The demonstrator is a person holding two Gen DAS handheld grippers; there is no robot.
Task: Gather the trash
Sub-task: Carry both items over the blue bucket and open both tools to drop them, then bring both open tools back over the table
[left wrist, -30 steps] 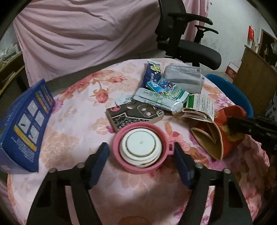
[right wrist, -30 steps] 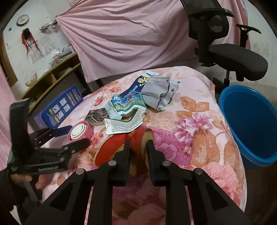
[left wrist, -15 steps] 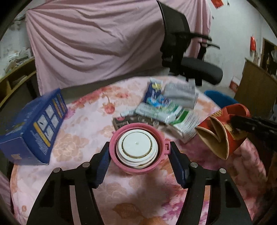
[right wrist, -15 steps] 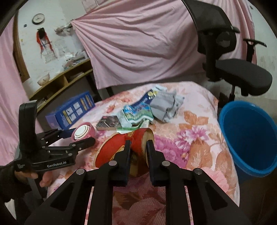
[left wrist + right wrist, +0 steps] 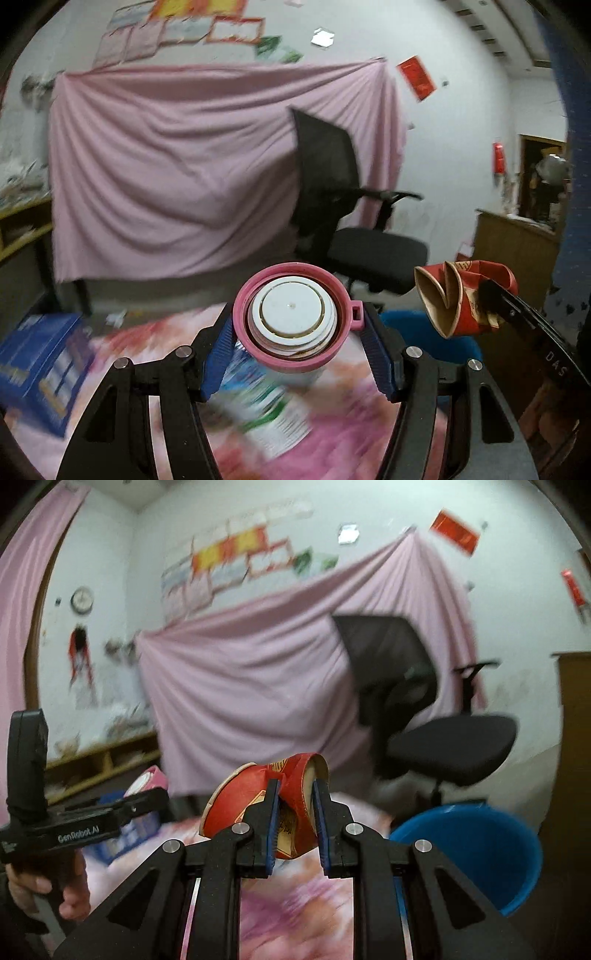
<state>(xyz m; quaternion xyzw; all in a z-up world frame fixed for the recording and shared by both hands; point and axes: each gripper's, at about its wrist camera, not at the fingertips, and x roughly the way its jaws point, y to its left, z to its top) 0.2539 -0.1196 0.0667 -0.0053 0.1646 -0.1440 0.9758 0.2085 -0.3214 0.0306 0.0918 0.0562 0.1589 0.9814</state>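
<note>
We see the left claw (image 5: 297, 350) closed on a pink lid (image 5: 293, 320), held clear above the blurred floral desk (image 5: 332, 435). The right claw (image 5: 295, 827) pinches a crushed red paper cup (image 5: 266, 797), also lifted off the desk. A blue bin (image 5: 476, 853) stands at the right, apparently beside the desk.

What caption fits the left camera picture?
Left tongs lift a pink lid above the table.
</note>
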